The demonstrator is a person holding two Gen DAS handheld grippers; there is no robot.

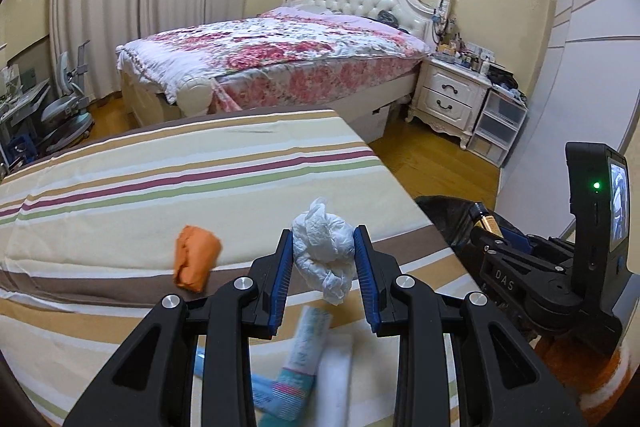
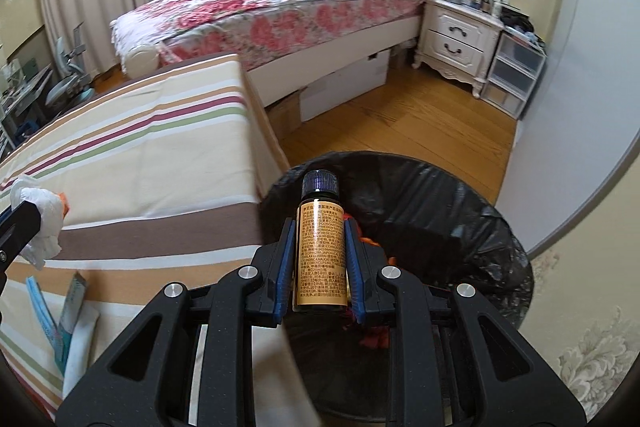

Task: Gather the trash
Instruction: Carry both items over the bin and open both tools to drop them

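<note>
A striped bed point(image 1: 160, 163) carries an orange wad point(image 1: 196, 257) and blurred packets. Beside it stands the black-lined bin point(image 2: 460, 227) (orange scraps inside). Over it the right claw point(image 2: 320, 247) pinches a brown bottle point(image 2: 320, 251); the left claw point(image 1: 323, 257) pinches a crumpled white tissue point(image 1: 324, 251) above the bed.

A crumpled white tissue wad point(image 1: 323, 251) hangs above cream bedding striped maroon, green and brown point(image 1: 160, 179); an orange cloth lump point(image 1: 196, 259) lies there. A gold-labelled dark glass bottle point(image 2: 320, 251) hangs over a black-lined round bin point(image 2: 460, 211).
</note>
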